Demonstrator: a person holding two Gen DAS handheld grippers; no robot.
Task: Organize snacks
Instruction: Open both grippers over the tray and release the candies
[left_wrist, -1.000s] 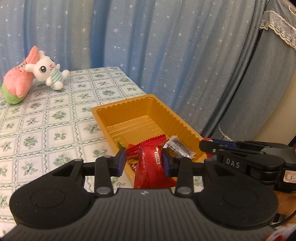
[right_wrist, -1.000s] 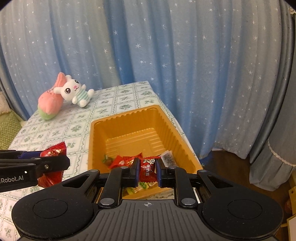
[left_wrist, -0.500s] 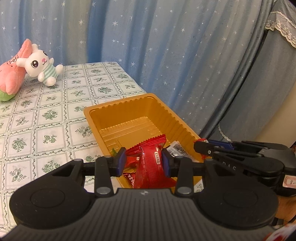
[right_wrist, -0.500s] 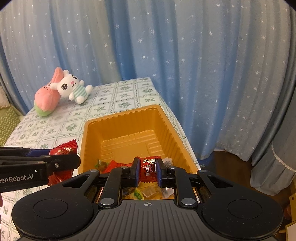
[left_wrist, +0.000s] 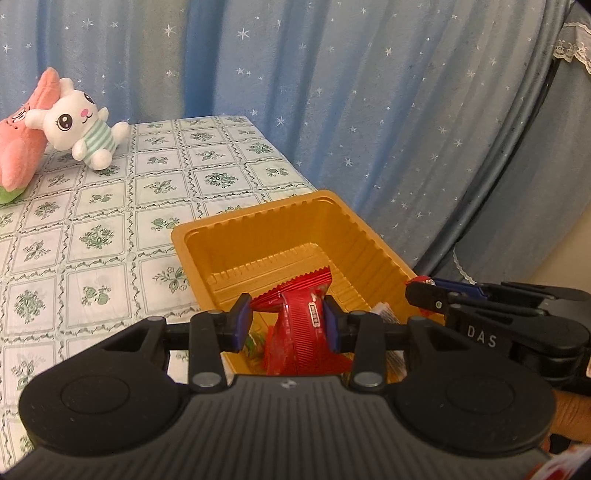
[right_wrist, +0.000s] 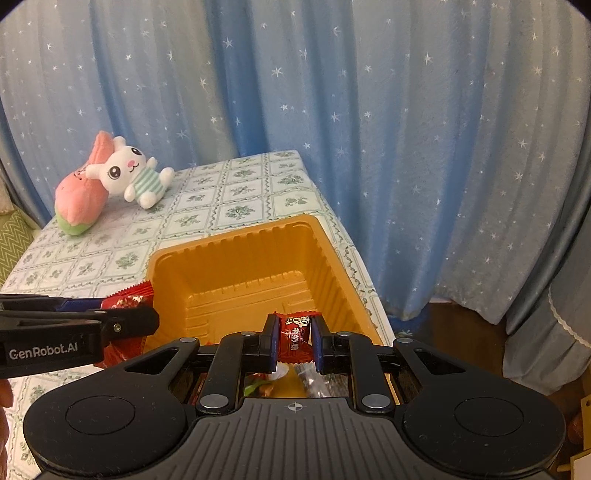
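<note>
Blue curtains (right_wrist: 369, 110) sprinkled with small white stars hang behind a surface (left_wrist: 110, 206) covered in a cloth of green floral squares. The landmark here is an orange plastic tray (right_wrist: 236, 273) with ribbed walls, standing near the surface's curtain-side edge. Far beyond the tray, toward the back corner of the surface, a white plush rabbit (left_wrist: 83, 129) in a striped green shirt leans against a pink plush toy (left_wrist: 18, 147).

The left tongs (left_wrist: 289, 317) are narrowed onto a large red snack packet (left_wrist: 301, 325), the blue pads pressing its crinkled sides; the packet hangs over the tray's near end, its serrated top edge pointing toward the tray's far wall. In the right wrist view the same left tongs (right_wrist: 144, 317) appear just outside the tray's left wall, with the red packet (right_wrist: 127, 299) showing behind the fingertips.

The right tongs (right_wrist: 293, 339) are closed tight on a small red candy (right_wrist: 295, 338) with printed characters, held above the tray's near end. In the left wrist view the right tongs (left_wrist: 415, 290) come in beside the tray's right wall with a sliver of red at their tips. Below them, on the tray's near floor, lie a few loose wrapped sweets (right_wrist: 291, 380), mostly hidden by the tongs' bodies. The far half of the tray is bare orange plastic.
</note>
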